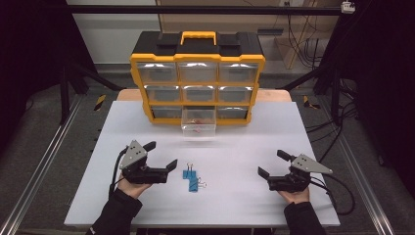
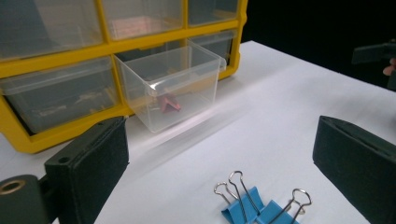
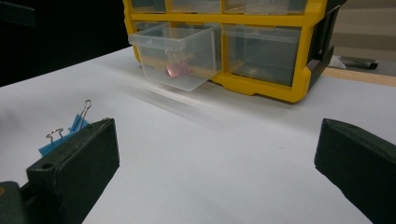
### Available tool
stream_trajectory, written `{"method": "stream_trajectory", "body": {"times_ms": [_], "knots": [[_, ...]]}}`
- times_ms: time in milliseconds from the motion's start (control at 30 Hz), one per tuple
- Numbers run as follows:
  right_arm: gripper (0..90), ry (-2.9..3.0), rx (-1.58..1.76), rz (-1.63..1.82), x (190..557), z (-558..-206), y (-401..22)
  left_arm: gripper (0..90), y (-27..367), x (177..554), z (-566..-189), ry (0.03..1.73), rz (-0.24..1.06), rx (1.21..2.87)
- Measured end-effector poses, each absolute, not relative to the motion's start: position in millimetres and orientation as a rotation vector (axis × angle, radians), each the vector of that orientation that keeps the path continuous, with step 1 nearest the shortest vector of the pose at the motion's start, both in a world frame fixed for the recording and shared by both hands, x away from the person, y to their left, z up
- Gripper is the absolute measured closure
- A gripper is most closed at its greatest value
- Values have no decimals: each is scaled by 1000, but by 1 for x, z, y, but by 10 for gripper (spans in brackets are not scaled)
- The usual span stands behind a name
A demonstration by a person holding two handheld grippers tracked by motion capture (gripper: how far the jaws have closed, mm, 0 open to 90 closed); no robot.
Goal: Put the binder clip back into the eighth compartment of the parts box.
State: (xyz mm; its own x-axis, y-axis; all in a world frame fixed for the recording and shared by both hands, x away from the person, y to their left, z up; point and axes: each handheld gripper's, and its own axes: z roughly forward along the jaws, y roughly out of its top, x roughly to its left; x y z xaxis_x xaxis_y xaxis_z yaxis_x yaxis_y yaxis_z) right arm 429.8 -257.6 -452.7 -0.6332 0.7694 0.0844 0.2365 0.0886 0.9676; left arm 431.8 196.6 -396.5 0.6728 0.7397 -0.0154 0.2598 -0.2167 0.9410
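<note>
Two blue binder clips (image 1: 191, 179) lie side by side on the white table (image 1: 235, 147), seen close in the left gripper view (image 2: 254, 207) and partly behind a jaw in the right gripper view (image 3: 65, 133). My left gripper (image 1: 160, 155) stands open just left of them, nothing between its jaws. My right gripper (image 1: 273, 164) is open at the right of the table, also empty. A clear drawer (image 1: 198, 123) is pulled out of the bottom row of the yellow organizer (image 1: 197, 78); a pink clip (image 2: 168, 103) lies inside it (image 3: 177, 69).
The yellow and black organizer with several clear drawers stands at the table's far edge. Dark metal rails (image 1: 44, 161) run along both sides of the table. Cables (image 1: 337, 196) trail from the right gripper near the table's right edge.
</note>
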Motion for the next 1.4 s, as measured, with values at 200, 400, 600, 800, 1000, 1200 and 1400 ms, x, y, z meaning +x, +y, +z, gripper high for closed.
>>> {"method": "stream_trajectory", "body": {"times_ms": [200, 400, 600, 800, 1000, 1200, 1400], "knots": [[5, 1922, 986, 1573, 430, -453, -258, 30, 185, 431, -405, 784, 520, 1823], [5, 1923, 986, 1568, 430, -453, -258, 27, 172, 430, -415, 777, 499, 1878], [5, 1917, 1000, 1595, 429, -453, -256, 27, 158, 428, -425, 765, 480, 1930], [5, 1922, 984, 1570, 430, -453, -258, 34, 148, 427, -435, 773, 455, 1972], [5, 1924, 988, 1567, 430, -453, -257, 38, 136, 427, -443, 789, 436, 2020], [5, 1917, 1005, 1594, 429, -452, -256, 59, 125, 425, -451, 793, 427, 2057], [5, 1923, 983, 1572, 430, -453, -258, 112, 119, 424, -456, 810, 405, 2073]]}}
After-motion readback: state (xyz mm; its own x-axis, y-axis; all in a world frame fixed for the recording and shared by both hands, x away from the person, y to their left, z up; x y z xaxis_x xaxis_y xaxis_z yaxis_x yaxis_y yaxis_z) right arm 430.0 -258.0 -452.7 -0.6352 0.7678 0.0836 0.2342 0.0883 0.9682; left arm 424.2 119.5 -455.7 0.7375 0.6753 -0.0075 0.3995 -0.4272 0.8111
